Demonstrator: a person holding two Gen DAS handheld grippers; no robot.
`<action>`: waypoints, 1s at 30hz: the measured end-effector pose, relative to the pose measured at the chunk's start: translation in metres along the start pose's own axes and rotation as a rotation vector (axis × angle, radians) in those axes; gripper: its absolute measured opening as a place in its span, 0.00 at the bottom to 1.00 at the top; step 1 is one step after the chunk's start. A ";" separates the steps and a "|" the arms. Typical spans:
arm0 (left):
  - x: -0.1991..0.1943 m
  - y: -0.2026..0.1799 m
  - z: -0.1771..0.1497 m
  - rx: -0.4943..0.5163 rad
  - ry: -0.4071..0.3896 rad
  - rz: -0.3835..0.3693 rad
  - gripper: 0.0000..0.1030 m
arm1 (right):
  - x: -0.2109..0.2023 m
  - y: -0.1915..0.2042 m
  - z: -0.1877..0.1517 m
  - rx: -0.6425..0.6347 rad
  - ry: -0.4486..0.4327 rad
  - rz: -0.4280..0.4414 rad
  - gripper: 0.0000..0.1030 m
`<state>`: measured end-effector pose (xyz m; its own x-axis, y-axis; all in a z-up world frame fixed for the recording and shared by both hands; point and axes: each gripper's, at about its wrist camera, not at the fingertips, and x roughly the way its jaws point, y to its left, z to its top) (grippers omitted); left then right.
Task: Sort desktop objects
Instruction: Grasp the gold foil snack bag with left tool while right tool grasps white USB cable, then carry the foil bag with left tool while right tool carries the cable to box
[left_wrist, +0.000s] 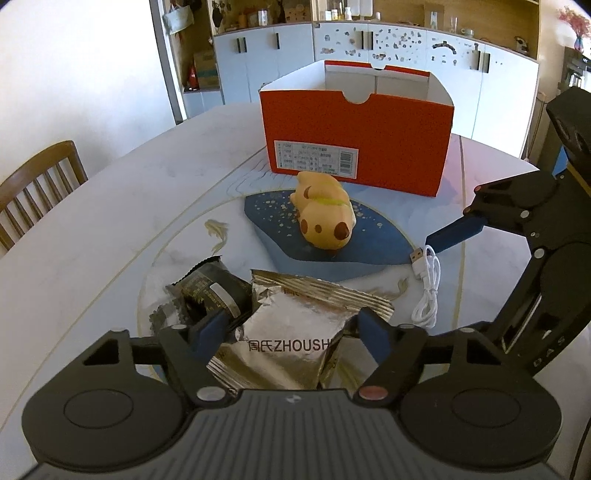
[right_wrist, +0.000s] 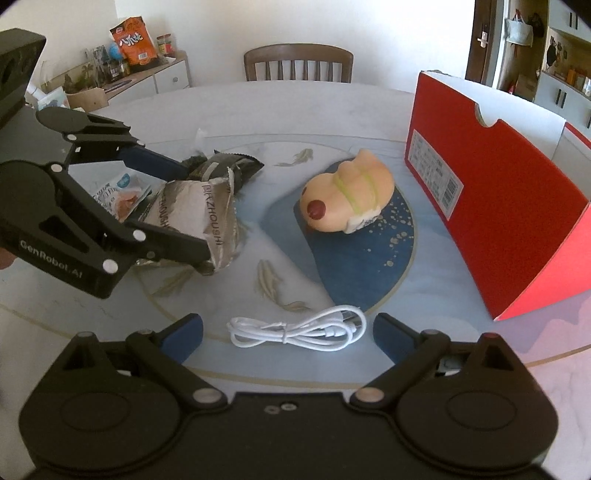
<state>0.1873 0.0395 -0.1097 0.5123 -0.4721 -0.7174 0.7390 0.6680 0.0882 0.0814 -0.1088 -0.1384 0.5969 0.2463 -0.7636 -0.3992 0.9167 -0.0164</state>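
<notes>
Pale marbled tabletop (left_wrist: 110, 229) fills both views, with a wooden chair and white cabinets behind it. On it, the left tool (left_wrist: 284, 328) straddles a crinkled silver foil snack packet printed ZHOUSHI (left_wrist: 291, 332); its blue pads sit against the packet's two sides, and the foil bulges and creases between them, so I read it as grasping the packet. The side view agrees, one finger over and one under the bag (right_wrist: 199, 218). Just beside it lies a dark, crimp-edged wrapped snack (left_wrist: 210, 299), touching the silver one.

The right tool (right_wrist: 288, 330) hangs released, its jaws wide apart either side of a coiled white USB cable (right_wrist: 299, 330), pads not touching it. Beyond sit a squashy yellow toy animal with brown spots (right_wrist: 347, 195) and an open red cardboard shoebox (left_wrist: 358, 147), probably the bin for sorting.

The packet looks light, air-filled and slippery; gripping across its puffed middle risks crushing the contents, so the sealed crimped edge would be safer. The cable is limp and thin and will likely sag or uncoil; the tied waist of the bundle is the best place to pinch.
</notes>
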 end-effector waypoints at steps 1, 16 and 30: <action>0.000 -0.001 0.000 0.002 -0.003 0.004 0.70 | 0.000 0.000 0.000 0.001 -0.003 -0.001 0.93; -0.005 -0.014 0.005 -0.023 -0.007 0.043 0.43 | -0.007 -0.006 -0.001 -0.036 -0.011 -0.016 0.75; -0.020 -0.031 0.009 -0.042 -0.008 0.094 0.40 | -0.039 -0.020 -0.002 -0.034 -0.041 -0.022 0.75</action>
<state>0.1578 0.0233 -0.0918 0.5824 -0.4105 -0.7017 0.6683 0.7331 0.1258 0.0646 -0.1372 -0.1094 0.6331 0.2396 -0.7361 -0.4086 0.9111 -0.0549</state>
